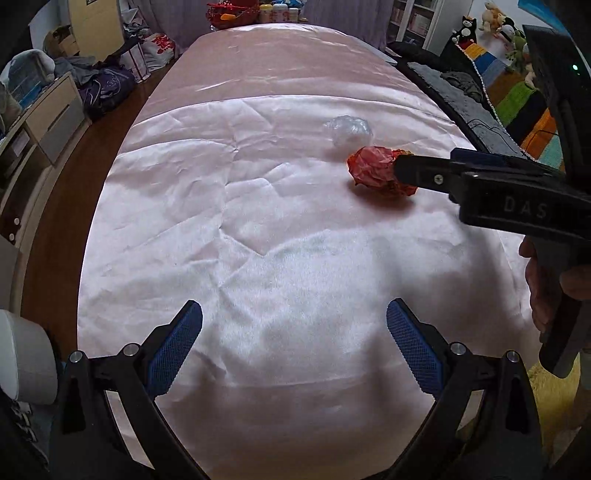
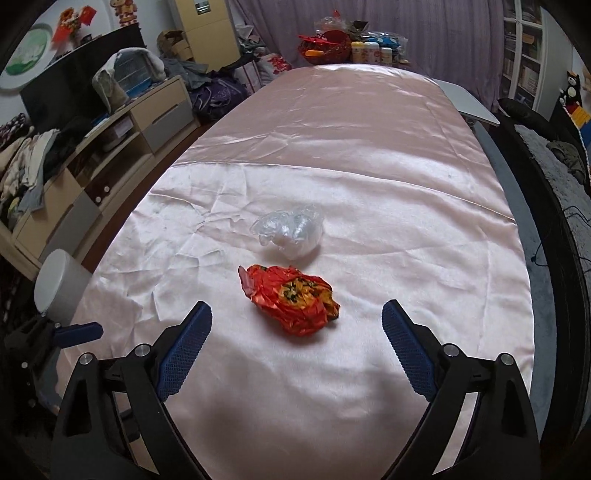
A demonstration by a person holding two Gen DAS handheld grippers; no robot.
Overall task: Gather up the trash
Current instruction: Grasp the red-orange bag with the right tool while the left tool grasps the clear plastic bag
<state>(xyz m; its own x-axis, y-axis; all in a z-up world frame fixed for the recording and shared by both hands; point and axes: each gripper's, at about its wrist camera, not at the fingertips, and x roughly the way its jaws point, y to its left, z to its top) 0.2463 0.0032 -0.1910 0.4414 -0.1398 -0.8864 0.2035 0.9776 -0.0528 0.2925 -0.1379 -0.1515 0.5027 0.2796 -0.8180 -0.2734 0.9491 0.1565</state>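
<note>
In the left wrist view, a crumpled red-orange wrapper [image 1: 373, 170] lies on the pink satin cloth [image 1: 258, 229] that covers the long surface. Its right end is hidden behind a black finger of the right gripper [image 1: 399, 171], which reaches in from the right edge with a hand [image 1: 543, 280] on its handle. Just beyond the wrapper sits a crumpled ball of clear plastic [image 1: 347, 130], close to it; whether the two touch cannot be told. The cloth is creased and glossy. A low cabinet [image 1: 44, 125] and piled bags stand along the wooden floor at left, and a striped knitted blanket [image 1: 517, 99] with soft toys lies at right. The left gripper [image 1: 294, 339] has its blue-padded jaws wide apart over bare cloth, with nothing between them; both pieces of trash lie well ahead and to the right.

In the right wrist view, the wrapper [image 2: 291, 301] shows a yellow and dark printed patch amid red-orange folds. The clear plastic [image 2: 288, 234] lies just behind it, apart. A red basket [image 2: 325, 46] and small bottles stand at the far end of the surface, before a purple curtain [image 2: 424, 33]. The right gripper [image 2: 297, 332] holds its jaws apart; the wrapper lies between and just ahead of the tips, nearer the left one, touching neither. A white cylinder [image 2: 59, 284] sits at the left edge beside the left gripper.
</note>
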